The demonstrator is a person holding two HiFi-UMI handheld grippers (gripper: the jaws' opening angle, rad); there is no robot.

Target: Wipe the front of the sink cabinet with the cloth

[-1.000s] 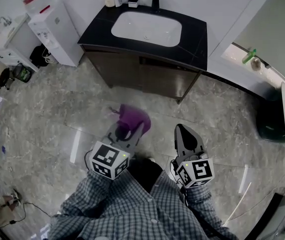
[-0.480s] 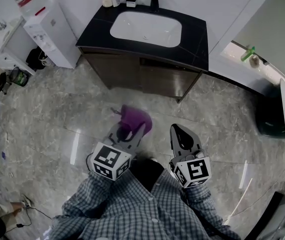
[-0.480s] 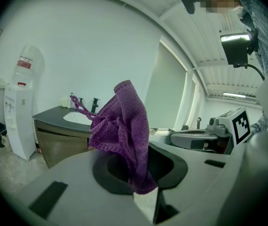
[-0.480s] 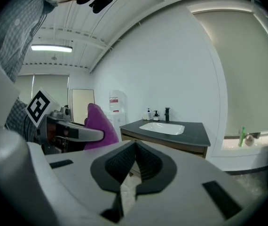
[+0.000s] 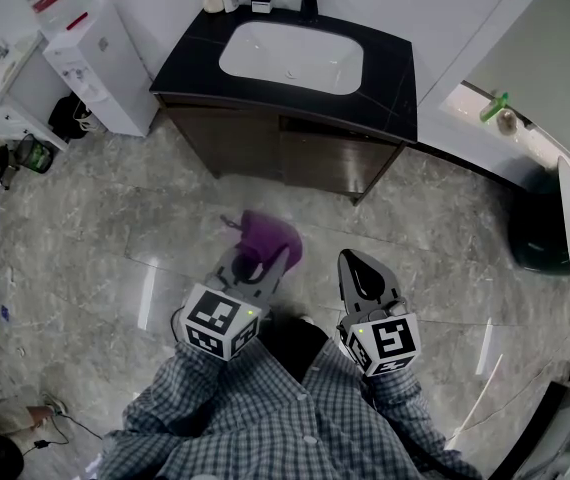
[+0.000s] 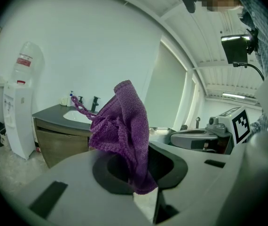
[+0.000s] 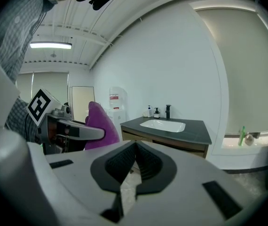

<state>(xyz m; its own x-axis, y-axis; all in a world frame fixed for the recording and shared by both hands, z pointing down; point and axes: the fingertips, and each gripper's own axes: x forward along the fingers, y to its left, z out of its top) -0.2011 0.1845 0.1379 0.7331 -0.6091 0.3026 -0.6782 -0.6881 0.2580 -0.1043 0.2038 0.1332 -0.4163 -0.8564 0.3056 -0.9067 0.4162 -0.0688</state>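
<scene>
Left tongs [image 5: 253, 260] are clamped on the purple cloth [image 5: 268, 234]; it's bunched up above the jaws, frame centre in my head view. Right tongs [image 5: 358, 260] are closed on themselves, just right of the left pair. Both are over the floor [image 5: 115, 228], well apart from the cabinet [image 5: 305, 158] front at upper centre.

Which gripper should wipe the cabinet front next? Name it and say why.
Left: the left gripper is shut on the purple cloth; the right gripper is shut on nothing. Neither touches the sink cabinet.
</scene>
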